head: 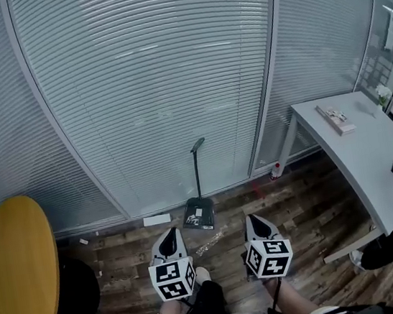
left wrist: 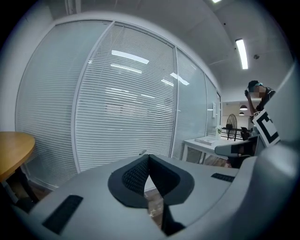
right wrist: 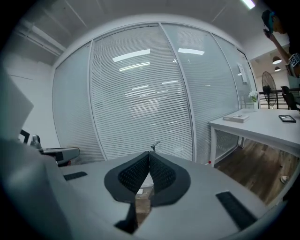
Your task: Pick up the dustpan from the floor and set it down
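A dark dustpan [head: 199,214] stands on the wooden floor against the glass wall, its long handle [head: 198,170] upright. In the right gripper view only the handle top [right wrist: 155,146] shows above the jaws. In the left gripper view the handle tip [left wrist: 142,153] peeks over the jaws. My left gripper [head: 170,243] is shut and empty, a little short of the pan and to its left. On the pan's right, my right gripper [head: 257,224] is also shut and empty, at about the same distance.
A round yellow table [head: 16,268] stands at the left with a dark bin [head: 77,289] beside it. A white desk [head: 366,147] carrying a book [head: 335,118] is at the right. Scraps of paper [head: 157,219] and litter [head: 210,242] lie on the floor near the pan. A person [left wrist: 257,96] stands far off.
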